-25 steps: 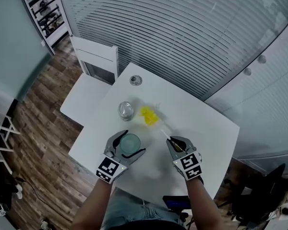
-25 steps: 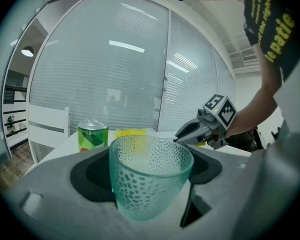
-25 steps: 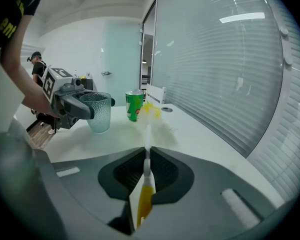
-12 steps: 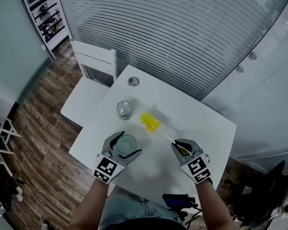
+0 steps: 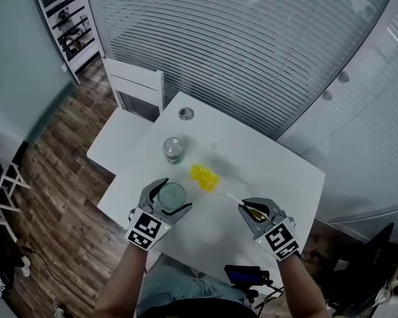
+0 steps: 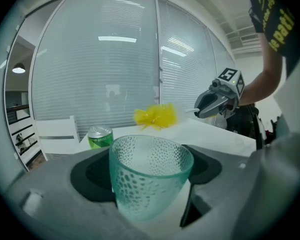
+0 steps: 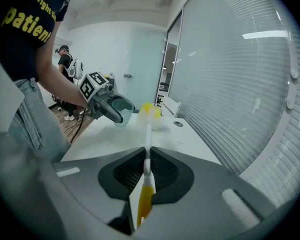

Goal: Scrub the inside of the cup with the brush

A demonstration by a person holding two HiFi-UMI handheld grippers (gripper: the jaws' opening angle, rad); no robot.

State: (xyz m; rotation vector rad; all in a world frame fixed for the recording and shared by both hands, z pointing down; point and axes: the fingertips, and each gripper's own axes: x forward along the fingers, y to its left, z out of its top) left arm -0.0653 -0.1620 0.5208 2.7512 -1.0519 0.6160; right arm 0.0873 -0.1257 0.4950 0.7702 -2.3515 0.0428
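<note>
My left gripper (image 5: 173, 197) is shut on a clear, dimpled glass cup (image 6: 150, 174), which stands upright between the jaws with its mouth up. My right gripper (image 5: 249, 207) is shut on the thin handle (image 7: 145, 181) of a brush. The white stem runs forward to the brush's fluffy yellow head (image 5: 204, 176), which hangs over the white table (image 5: 278, 171), to the right of the cup and apart from it. In the right gripper view the cup (image 7: 122, 108) shows at the far left, beyond the brush head (image 7: 149, 111).
A green drink can (image 5: 174, 149) stands behind the cup. A small round disc (image 5: 185, 114) lies near the table's far corner. A white chair (image 5: 129, 108) stands at the table's left side. A person (image 7: 66, 64) stands far off in the room.
My right gripper has lifted and drawn back toward me with the brush, so the yellow head has come away from the can's side. The left gripper with the cup has barely shifted.
</note>
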